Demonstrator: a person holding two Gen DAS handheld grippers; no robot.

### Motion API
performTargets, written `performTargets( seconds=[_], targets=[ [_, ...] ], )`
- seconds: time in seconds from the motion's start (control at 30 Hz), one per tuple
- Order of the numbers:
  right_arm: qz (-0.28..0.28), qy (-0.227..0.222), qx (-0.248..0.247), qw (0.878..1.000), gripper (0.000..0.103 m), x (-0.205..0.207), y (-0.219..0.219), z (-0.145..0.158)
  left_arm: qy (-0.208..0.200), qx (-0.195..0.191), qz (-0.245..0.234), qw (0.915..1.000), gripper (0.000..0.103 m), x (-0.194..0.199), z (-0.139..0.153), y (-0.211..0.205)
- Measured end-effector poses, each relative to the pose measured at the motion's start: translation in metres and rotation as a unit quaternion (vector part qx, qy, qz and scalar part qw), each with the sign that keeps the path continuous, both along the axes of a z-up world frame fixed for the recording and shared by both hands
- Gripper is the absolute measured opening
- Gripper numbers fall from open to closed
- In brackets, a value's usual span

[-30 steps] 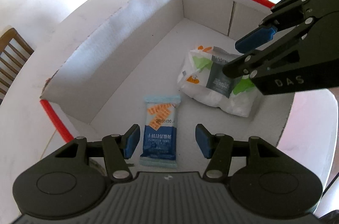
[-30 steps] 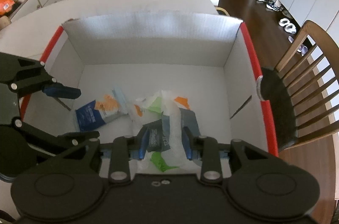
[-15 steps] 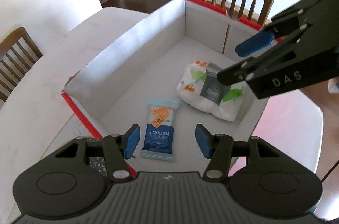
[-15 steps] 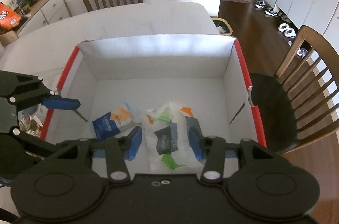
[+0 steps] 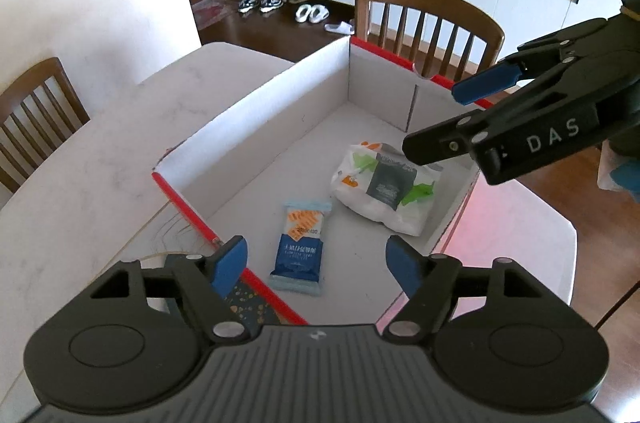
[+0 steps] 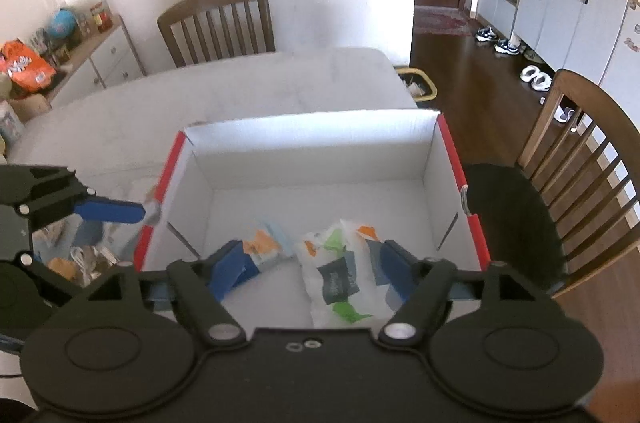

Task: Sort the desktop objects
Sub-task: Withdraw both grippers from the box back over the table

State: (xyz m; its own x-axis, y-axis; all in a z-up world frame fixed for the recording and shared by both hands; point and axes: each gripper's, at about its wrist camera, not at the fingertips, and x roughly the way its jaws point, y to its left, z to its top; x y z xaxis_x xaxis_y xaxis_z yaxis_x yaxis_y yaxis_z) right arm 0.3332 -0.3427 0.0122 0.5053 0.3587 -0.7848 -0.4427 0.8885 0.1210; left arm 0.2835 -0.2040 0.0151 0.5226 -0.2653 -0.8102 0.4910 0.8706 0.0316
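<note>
While both tongs hang above the white cardboard box (image 5: 256, 127) with red rim edges, nothing sits between their blue pads. Left tongs (image 5: 316, 265): jaws opening, empty, over the near corner of the box. Right tongs (image 6: 310, 269): jaws opening too, empty, above the wet-wipes pack. From the left wrist view the right tongs (image 5: 460, 121) come in from the right side, marked "DAS", pads clear of everything.

Contents, both flat on the box floor:
- blue snack bar wrapper (image 5: 299, 247) with an orange print at one end, near the left tongs' side
- white wet-wipes pack (image 5: 384, 189), with a dark label and green and orange marks, just beside the wrapper, not touching it as far as the left view shows

Box stands on the white marble-look bench (image 5: 80, 183). Outside the box, by the left tongs, some small clutter (image 6: 80, 259) lies on the bench; too blurred to name. Wooden chairs (image 6: 218, 21) stand around the bench.
</note>
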Motion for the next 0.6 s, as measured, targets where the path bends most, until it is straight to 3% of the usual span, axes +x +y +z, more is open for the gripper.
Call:
performTargets(
  seconds=[0.1, 0.3, 0.43, 0.6],
  targets=[
    [-0.006, -0.007, 0.007, 1.0, 0.083, -0.007, 0.002, 0.006, -0.004, -0.01, -0.002, 0.9999, 0.085, -0.008, 0.005, 0.007],
    [-0.02, -0.016, 0.016, 1.0, 0.085, -0.021, 0.005, 0.013, -0.01, -0.025, -0.007, 0.9996, 0.088, -0.023, 0.012, 0.021],
    [-0.028, -0.018, 0.02, 0.999, 0.086, -0.03, 0.01, 0.014, -0.018, -0.031, -0.008, 0.9993, 0.102, -0.032, 0.015, 0.031],
    [-0.035, -0.018, 0.032, 0.999, 0.087, -0.045, 0.02, 0.015, -0.023, -0.04, -0.006, 0.9989, 0.103, -0.045, 0.017, 0.049]
  ],
)
